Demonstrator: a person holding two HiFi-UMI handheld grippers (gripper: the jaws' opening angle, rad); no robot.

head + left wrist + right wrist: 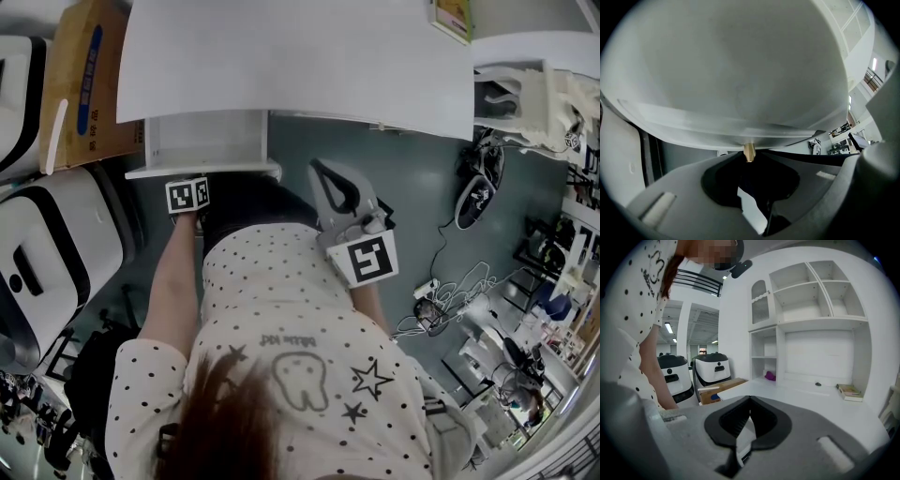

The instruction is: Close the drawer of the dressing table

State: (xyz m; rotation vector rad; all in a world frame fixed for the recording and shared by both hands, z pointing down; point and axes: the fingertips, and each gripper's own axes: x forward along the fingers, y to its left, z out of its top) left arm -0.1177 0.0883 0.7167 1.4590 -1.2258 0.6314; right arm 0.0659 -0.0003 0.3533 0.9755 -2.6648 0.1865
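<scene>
Drawer stands pulled out from under the white worktop of the dressing table, at its left end in the head view, interior bare. Left gripper sits against the drawer front, pointing steeply down; its 2 jaw tips are clenched on the small brass knob. Right gripper hangs free to the right of the drawer, over the dark floor; jaw tips pressed together, nothing between them. Its view looks across the worktop to white shelves, with 1 book lying flat at the right. Cardboard box stands left of the table.
</scene>
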